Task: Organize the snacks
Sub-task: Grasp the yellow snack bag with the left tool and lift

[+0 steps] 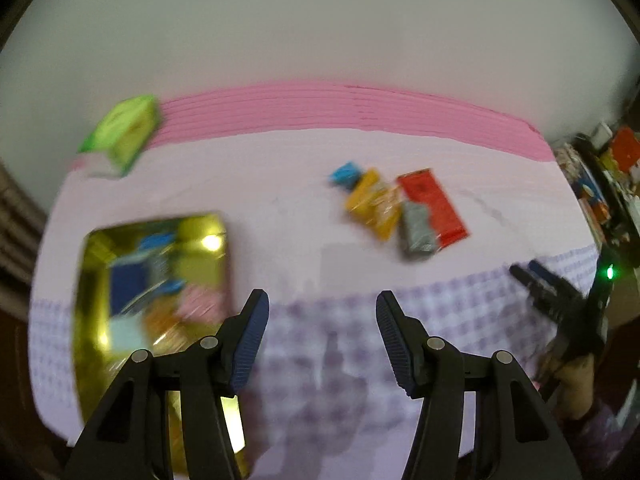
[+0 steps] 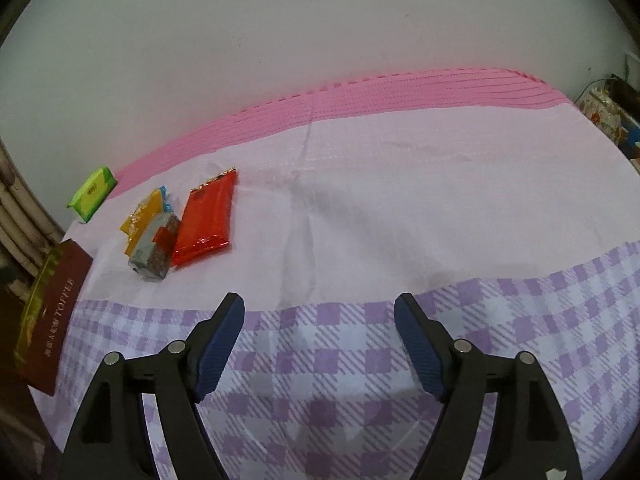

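Both grippers, left (image 1: 322,314) and right (image 2: 319,320), are spread wide, nothing held; snacks (image 2: 180,224) lie far left.

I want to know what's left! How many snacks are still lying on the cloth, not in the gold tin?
4, clustered together: red packet, grey packet, yellow packet, blue packet mostly hidden behind; more may hide underneath.

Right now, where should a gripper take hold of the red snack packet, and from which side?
Probably the red snack packet by its far crimped end, from above with the jaws across its width: it lies flat, that end is clear, and the grey packet crowds its near left edge.
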